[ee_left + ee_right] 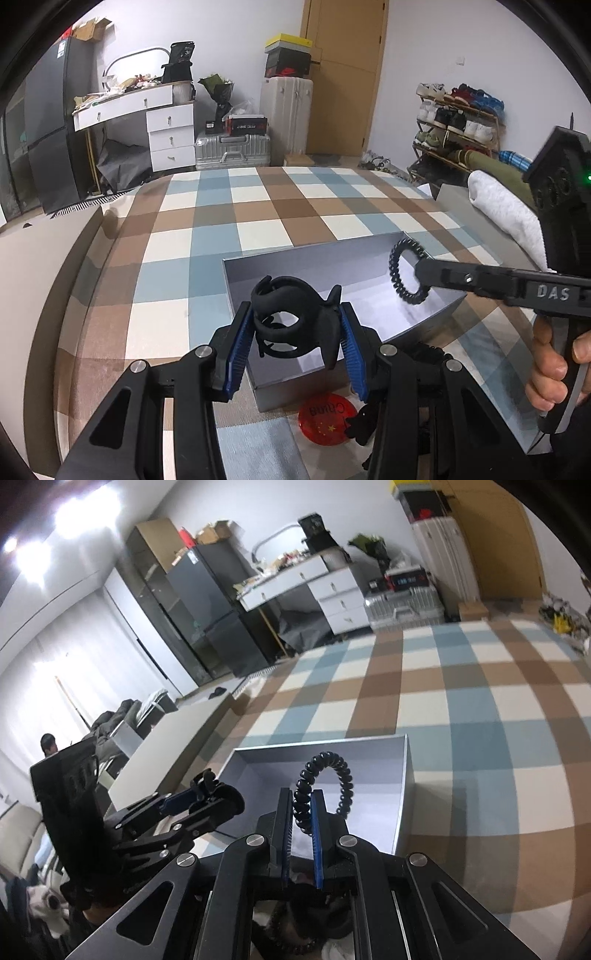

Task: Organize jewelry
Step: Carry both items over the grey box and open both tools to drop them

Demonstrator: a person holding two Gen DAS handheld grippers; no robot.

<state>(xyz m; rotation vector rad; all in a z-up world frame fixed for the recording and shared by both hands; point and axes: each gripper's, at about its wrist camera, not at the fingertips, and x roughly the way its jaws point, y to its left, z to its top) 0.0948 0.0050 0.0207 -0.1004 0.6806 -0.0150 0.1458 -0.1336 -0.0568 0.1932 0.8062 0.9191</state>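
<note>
You are at the drop-off: your left gripper (295, 328) clamps the black claw clip (295, 321) and your right gripper (300, 814) pinches the spiral hair tie (325, 786), both above the open grey box (317, 258), so lower, then release inside.

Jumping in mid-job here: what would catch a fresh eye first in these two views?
Both grippers carry black hair accessories above the open grey box on the checked blue, brown and white surface. The left gripper clamps a black claw clip over the box's near end, while the right gripper pinches a black spiral hair tie over the far right part. A red round disc lies just in front of the box.
</note>
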